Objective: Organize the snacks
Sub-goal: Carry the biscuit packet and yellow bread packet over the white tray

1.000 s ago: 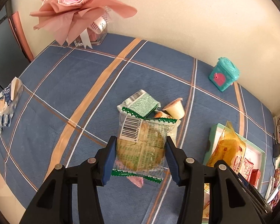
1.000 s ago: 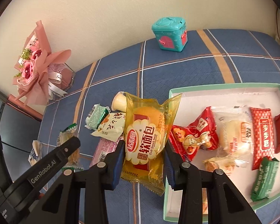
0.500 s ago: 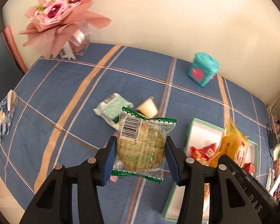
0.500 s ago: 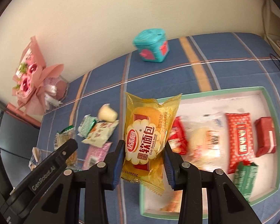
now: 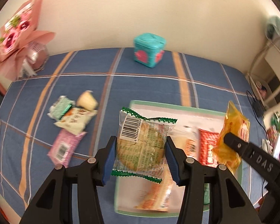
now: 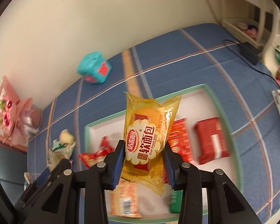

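Left wrist view: left gripper (image 5: 140,156) clamps a round biscuit (image 5: 142,145) in crinkly clear wrap. Right gripper (image 6: 142,160) pinches a glossy yellow bread packet (image 6: 148,140) between its blue pads, above the tray (image 6: 227,123).

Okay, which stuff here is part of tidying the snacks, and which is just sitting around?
Part of the job:
left gripper holding the biscuit pack
right gripper holding the yellow bread pack
tray
loose snacks on the cloth

Just sitting around:
teal box
pink bouquet

Left claw (image 5: 140,155) clamped shut, right claw (image 6: 143,163) likewise
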`<state>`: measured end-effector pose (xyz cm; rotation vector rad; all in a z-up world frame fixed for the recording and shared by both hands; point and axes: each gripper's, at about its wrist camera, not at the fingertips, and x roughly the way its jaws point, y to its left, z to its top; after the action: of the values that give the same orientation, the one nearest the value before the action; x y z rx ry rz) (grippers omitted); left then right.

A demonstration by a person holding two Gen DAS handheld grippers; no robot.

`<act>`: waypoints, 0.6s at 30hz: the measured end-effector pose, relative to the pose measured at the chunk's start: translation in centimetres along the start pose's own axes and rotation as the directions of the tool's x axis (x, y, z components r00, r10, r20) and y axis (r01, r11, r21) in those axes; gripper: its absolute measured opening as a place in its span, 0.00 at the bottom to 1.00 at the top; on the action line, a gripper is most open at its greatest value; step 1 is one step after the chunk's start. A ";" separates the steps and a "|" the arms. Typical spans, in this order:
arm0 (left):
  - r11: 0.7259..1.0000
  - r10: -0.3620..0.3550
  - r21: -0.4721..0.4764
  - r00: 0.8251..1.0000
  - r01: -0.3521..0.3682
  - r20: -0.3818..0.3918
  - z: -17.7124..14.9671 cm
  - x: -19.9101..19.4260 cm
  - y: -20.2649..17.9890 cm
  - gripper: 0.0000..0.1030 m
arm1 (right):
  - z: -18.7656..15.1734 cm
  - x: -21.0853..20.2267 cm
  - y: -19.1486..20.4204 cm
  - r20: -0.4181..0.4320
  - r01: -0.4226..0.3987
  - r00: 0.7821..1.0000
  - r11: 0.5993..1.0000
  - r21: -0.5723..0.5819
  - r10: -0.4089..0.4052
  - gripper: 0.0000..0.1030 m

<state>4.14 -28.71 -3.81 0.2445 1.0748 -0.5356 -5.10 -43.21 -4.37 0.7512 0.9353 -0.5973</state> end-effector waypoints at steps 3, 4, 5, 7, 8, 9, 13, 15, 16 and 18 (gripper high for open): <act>0.999 -0.027 0.035 1.000 0.028 -0.009 -0.3 0.1 -2.2 0.50 | 0.6 -0.5 -1.7 0.011 0.016 1.000 1.000 0.021 -0.016 0.40; 0.998 -0.031 0.046 0.999 0.032 -0.012 -0.4 0.2 -2.8 0.50 | 0.8 -0.7 -2.2 0.014 0.022 1.000 0.999 0.028 -0.022 0.40; 0.998 -0.033 0.059 0.999 0.034 -0.016 -0.6 0.4 -3.4 0.50 | 0.9 -1.0 -2.7 0.017 0.030 0.999 0.999 0.032 -0.030 0.40; 0.995 -0.042 0.087 0.999 0.044 -0.032 -0.9 0.7 -4.8 0.50 | 1.1 -1.2 -3.5 0.020 0.049 0.999 0.998 0.034 -0.050 0.40; 0.994 -0.044 0.094 0.998 0.048 -0.036 -1.1 0.9 -5.2 0.50 | 1.1 -1.2 -3.9 0.019 0.054 0.998 0.998 0.034 -0.055 0.40; 0.993 -0.047 0.106 0.998 0.051 -0.042 -1.3 1.0 -5.8 0.50 | 1.2 -1.3 -4.1 0.018 0.055 0.998 0.998 0.034 -0.056 0.40; 0.988 -0.040 0.150 0.998 0.048 -0.052 -1.8 1.3 -7.4 0.50 | 1.3 -1.1 -4.8 0.007 0.056 0.998 0.998 0.036 -0.056 0.41; 0.986 -0.039 0.161 0.998 0.048 -0.059 -2.1 1.4 -7.8 0.51 | 1.3 -0.8 -4.8 0.001 0.050 0.999 0.998 0.034 -0.050 0.41; 0.985 -0.037 0.164 0.997 0.047 -0.062 -2.2 1.6 -8.0 0.51 | 1.2 -0.7 -4.7 -0.003 0.049 0.999 0.998 0.032 -0.049 0.41; 0.985 -0.041 0.167 0.996 0.053 -0.074 -2.4 1.9 -8.2 0.51 | 1.2 -0.4 -4.6 -0.010 0.048 0.999 0.998 0.027 -0.048 0.41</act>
<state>-1.29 -35.13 -6.02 0.3897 1.1072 -0.6654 -8.09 -46.86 -4.98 0.7580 0.9582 -0.6502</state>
